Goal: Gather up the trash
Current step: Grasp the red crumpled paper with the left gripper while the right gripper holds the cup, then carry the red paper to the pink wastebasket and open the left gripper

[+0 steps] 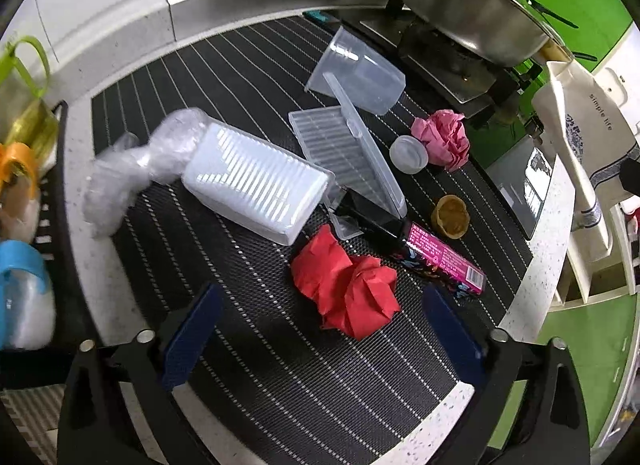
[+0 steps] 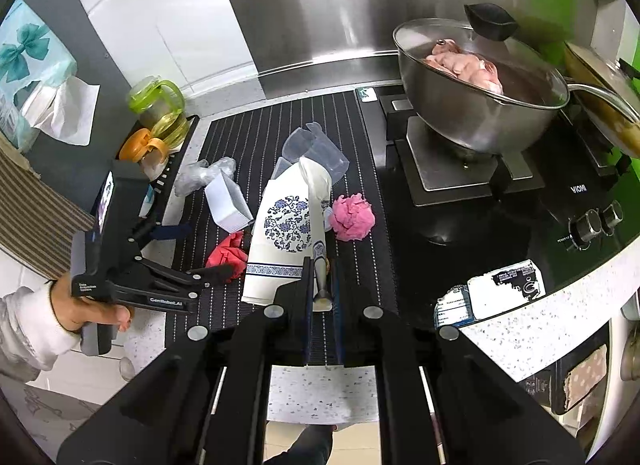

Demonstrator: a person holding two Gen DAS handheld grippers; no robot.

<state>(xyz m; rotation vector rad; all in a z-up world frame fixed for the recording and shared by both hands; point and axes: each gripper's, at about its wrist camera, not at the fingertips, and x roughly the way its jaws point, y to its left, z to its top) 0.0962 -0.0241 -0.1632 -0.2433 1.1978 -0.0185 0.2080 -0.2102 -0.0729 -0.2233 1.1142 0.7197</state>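
Left gripper [image 1: 320, 329], jaws spread wide, hovers over crumpled red paper [image 1: 346, 295] on the striped mat [image 1: 248, 365]; at three o'clock, right gripper [image 2: 321, 285] pinches a blue-patterned white bag [image 2: 286, 233].

White bag [image 2: 286, 233] hides most of the clear cup [image 2: 316, 149] and the tray behind it. Crumpled plastic wrap [image 1: 132, 169] motion-blurred. Print on pink box [image 1: 440, 261] too small to read (blue cup [image 1: 20, 293] cut off at frame edge).

Lidded steel pot [image 2: 476, 105] on stove [image 2: 472, 181]
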